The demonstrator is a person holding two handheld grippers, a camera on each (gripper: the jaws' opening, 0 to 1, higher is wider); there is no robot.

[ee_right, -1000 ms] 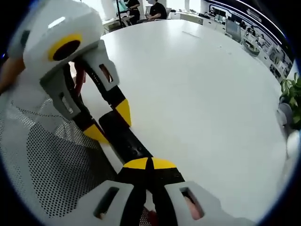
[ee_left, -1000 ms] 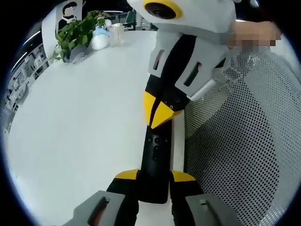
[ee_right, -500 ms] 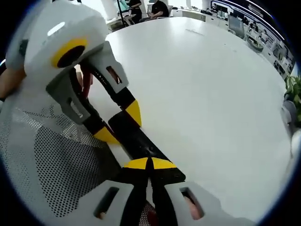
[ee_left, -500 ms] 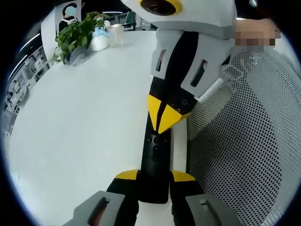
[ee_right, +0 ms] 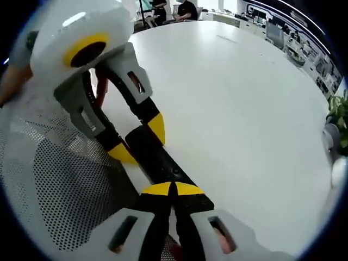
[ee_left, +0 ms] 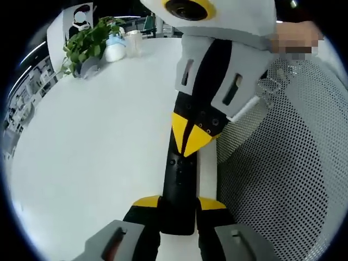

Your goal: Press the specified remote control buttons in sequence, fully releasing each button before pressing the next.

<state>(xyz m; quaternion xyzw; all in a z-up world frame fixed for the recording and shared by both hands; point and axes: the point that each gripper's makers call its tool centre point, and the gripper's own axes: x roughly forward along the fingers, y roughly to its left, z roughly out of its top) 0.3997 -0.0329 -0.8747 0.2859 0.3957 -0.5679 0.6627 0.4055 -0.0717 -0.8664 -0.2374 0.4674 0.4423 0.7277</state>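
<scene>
Left gripper view, far left corner of the white table [ee_left: 92, 141]: a leafy green plant [ee_left: 87, 41] in its pot, and just right of it a white and blue object and a clear cup [ee_left: 133, 41], too small to tell more. Centre now, and the black remote control [ee_left: 180, 187] lies lengthwise, its near end clamped between the yellow tips of the left tongs [ee_left: 178, 205], narrowed right onto it. From the far side the right tongs [ee_left: 190, 142] come down, tips drawn together into one yellow point, touching the remote's upper face near its small buttons. On the right, a grey perforated mesh surface [ee_left: 283, 179] beside the remote.

Over to the right gripper view: mesh [ee_right: 60, 201] on the left, the left tongs [ee_right: 138, 138] reaching in from there with the remote [ee_right: 157, 163] between their yellow tips. At the bottom the right tongs [ee_right: 173, 189], tips pressed together, rest on the remote's near end. White table [ee_right: 239, 109] stretches right, people seated at the far edge, plant leaves [ee_right: 340, 114] at the right side
</scene>
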